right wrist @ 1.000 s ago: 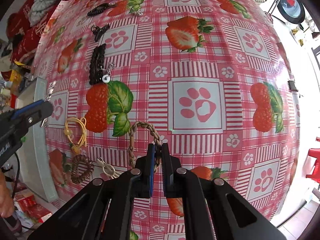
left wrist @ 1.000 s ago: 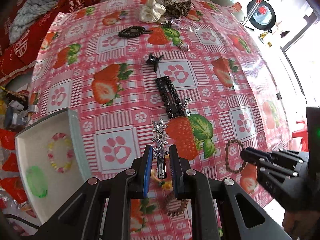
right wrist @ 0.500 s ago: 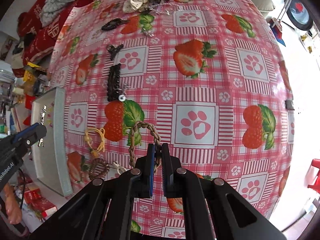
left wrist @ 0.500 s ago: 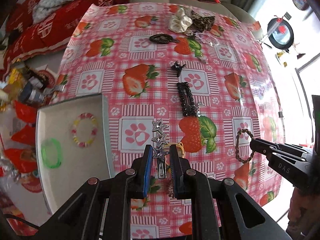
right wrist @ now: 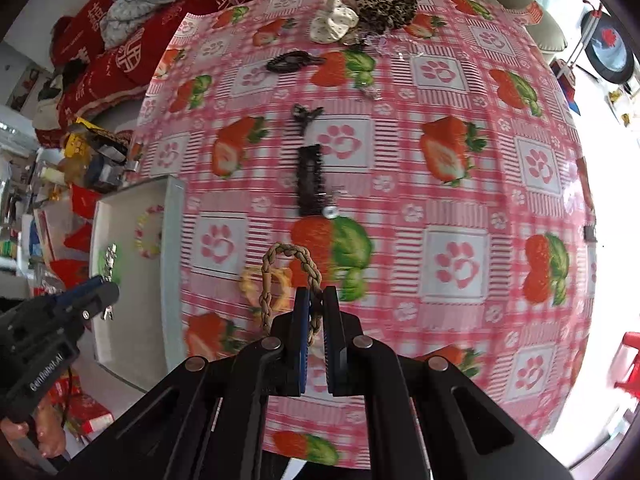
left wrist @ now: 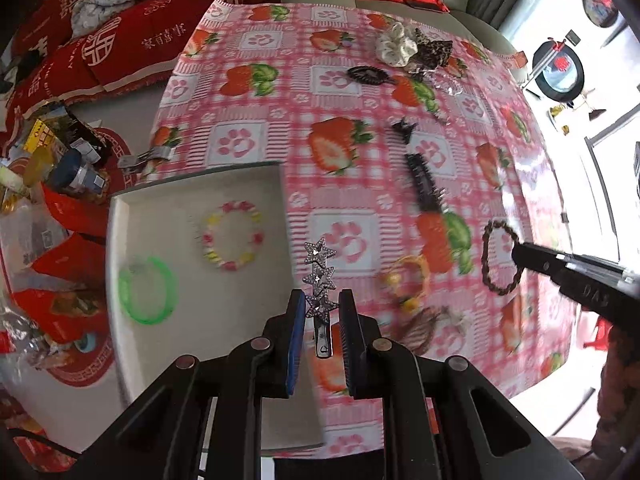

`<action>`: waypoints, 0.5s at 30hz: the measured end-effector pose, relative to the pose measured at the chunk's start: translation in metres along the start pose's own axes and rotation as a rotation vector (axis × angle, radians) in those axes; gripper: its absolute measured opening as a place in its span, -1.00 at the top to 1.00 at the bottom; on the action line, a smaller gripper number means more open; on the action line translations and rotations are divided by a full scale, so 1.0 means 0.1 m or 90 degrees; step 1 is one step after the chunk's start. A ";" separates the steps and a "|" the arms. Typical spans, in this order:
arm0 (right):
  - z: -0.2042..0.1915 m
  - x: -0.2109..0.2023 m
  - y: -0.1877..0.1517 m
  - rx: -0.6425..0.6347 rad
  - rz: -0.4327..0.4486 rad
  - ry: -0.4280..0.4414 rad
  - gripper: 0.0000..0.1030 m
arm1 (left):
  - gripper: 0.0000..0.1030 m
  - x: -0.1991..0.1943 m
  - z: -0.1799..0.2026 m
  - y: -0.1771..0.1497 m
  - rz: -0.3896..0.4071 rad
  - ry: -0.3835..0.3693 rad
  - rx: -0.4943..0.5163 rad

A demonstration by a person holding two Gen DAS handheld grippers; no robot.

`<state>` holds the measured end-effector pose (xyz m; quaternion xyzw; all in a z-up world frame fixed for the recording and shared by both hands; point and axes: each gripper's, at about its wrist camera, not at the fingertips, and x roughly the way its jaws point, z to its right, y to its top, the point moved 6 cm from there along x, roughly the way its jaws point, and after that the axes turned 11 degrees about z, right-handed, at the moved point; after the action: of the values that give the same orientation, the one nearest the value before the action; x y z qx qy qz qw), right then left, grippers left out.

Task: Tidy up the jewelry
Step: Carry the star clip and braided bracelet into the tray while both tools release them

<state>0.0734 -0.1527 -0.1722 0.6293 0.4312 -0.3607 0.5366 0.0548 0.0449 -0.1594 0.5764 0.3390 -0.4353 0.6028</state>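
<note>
Holding two pieces at once, you are mid-sort, by my reading. Your left gripper (left wrist: 319, 322) has its fingers clamped on the star hair clip (left wrist: 319, 276), which hangs over the right rim of the white tray (left wrist: 192, 356) at the counter's left edge. Your right gripper (right wrist: 316, 316) has its fingers pressed together on the braided brown bracelet (right wrist: 288, 276), lifted above the counter (right wrist: 460, 184) towards its near edge.

Done so far: two bracelets lie in the tray, one green bangle (left wrist: 147, 290) nearer you and one pastel beaded bracelet (left wrist: 233, 236) beyond it. The two pieces you hold would make four once set down.

Left on the counter, counting from the near edge outward: one yellow cord loop (left wrist: 408, 280) and one brown coil hair tie (left wrist: 420, 328), with something small and pale beside it that is too blurred to name; one long black beaded clip (right wrist: 310, 184) near the middle, a small silver piece touching its near end; one small black claw clip (right wrist: 306, 114); one black oval hair tie (right wrist: 290, 60); some thin silvery or clear pieces I cannot count; and at the far edge one cream scrunchie (right wrist: 334, 22) touching one leopard-print scrunchie (right wrist: 384, 10). That is at least seven countable items still to move, so I judge you well under halfway.
</note>
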 end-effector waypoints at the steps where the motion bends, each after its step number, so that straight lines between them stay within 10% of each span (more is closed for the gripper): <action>1: -0.08 0.00 -0.02 0.006 0.000 0.000 0.87 | 0.55 -0.02 -0.11 -0.04 -0.001 0.000 0.005; 15: -1.42 0.21 -0.27 -0.034 -0.023 0.010 0.87 | 0.55 0.09 -1.21 -0.56 -0.047 -0.004 -0.002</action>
<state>0.0551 -0.0082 -0.1778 0.6097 0.4559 -0.3538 0.5433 0.0180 0.1663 -0.2026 0.5613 0.3591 -0.4586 0.5879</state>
